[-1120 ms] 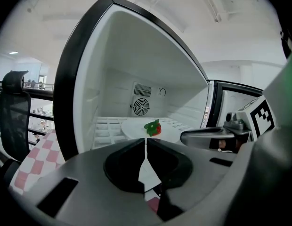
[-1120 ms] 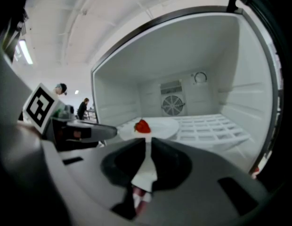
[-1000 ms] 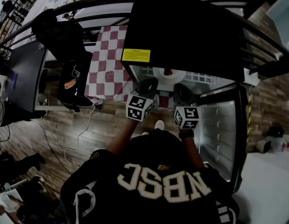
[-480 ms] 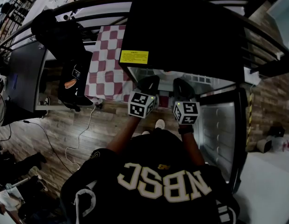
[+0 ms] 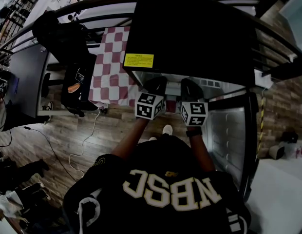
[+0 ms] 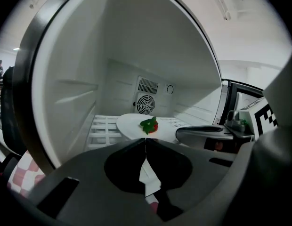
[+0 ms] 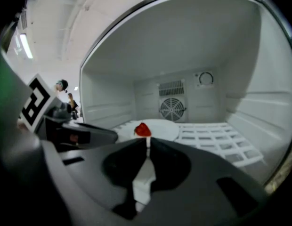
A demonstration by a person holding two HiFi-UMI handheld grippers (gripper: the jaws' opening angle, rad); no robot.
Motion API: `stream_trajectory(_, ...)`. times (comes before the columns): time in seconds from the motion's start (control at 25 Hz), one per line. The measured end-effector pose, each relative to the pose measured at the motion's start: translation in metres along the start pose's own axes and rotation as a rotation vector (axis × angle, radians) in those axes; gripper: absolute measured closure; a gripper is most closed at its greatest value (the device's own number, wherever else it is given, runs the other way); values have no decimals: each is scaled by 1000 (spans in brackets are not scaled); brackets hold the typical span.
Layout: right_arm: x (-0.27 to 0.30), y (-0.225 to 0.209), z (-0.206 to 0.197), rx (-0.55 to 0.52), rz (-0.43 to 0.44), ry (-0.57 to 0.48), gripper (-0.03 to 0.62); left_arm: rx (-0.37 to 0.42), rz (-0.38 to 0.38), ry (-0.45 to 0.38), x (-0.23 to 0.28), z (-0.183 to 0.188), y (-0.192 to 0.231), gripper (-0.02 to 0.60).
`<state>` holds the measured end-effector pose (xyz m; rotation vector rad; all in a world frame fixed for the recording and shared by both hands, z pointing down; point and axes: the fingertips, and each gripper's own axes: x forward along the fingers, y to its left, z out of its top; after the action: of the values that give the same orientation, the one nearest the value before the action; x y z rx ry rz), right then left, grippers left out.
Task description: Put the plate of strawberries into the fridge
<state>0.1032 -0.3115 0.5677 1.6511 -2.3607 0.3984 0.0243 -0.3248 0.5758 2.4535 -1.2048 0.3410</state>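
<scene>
- Head view: fridge (image 5: 190, 28) is standing open; plate (image 6: 132, 126), showing beyond the jaws a second ago, is now hiding behind them.
- Plate and strawberry (image 6: 150, 125) are resting mid-shelf (image 6: 101, 126), seemingly delivered.
- Left gripper (image 6: 146, 141) is sitting closed, empty, likely after release.
- Right gripper (image 7: 147, 142) has just been closing, practically together, empty.

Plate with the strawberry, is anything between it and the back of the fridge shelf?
Nothing visible does. The plate is inside the fridge on the wire shelf, and the shelf behind it is bare up to the fan.
</scene>
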Motion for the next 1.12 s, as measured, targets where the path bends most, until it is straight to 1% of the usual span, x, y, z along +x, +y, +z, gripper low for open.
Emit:
stream_trajectory(0.2, 5, -5, 4, 2, -8, 2, 559, -1, 8, 25, 6, 4, 0, 559)
stream_trajectory(0.4, 12, -6, 7, -7, -8, 7, 559, 26, 30, 57, 14, 2, 7, 560)
stream_trajectory(0.6, 20, -8, 8, -16, -18, 21, 559, 13, 38, 72, 19, 4, 10, 560)
stream_trajectory(0.92, 18, -8, 8, -16, -21, 19, 559, -3, 34, 67, 16, 7, 5, 560)
stream_trajectory(1.12, 12, -7, 7, -4, -23, 12, 559, -16, 32, 36, 9, 11, 2, 560)
